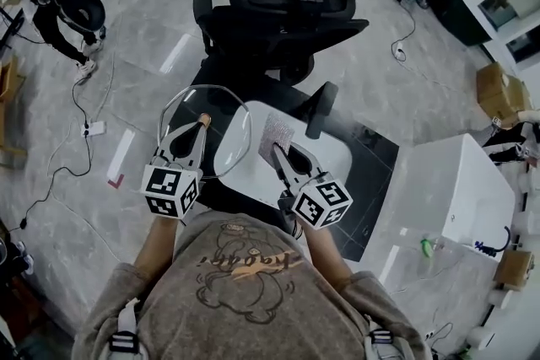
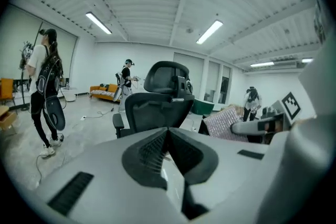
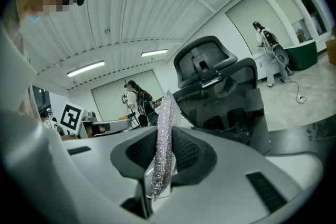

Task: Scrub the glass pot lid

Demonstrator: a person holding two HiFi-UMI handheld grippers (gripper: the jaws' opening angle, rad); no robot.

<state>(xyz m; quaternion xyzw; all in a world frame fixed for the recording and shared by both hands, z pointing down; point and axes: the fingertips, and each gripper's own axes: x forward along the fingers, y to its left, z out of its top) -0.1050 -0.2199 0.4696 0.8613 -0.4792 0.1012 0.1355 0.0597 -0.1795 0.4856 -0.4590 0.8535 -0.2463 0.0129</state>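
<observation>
The glass pot lid (image 1: 221, 149) hangs in the air at the left of the head view, a clear disc with a metal rim and a wooden knob (image 1: 203, 120). My left gripper (image 1: 199, 132) is shut on it, fingertips ending at the knob. In the left gripper view the jaws (image 2: 168, 131) are pressed together and only a thin glassy sliver shows below them. My right gripper (image 1: 281, 154) is shut on a glittery scrub cloth (image 1: 277, 133), which stands up edge-on between the pads (image 3: 164, 136). The cloth (image 2: 223, 123) is just right of the lid, apart from it.
A white table (image 1: 337, 149) lies under both grippers, on a black mat. A black office chair (image 1: 278, 13) stands right behind it. A white cabinet (image 1: 456, 190) is at the right. Cables run across the grey floor (image 1: 84, 131). Other people stand farther off in the room.
</observation>
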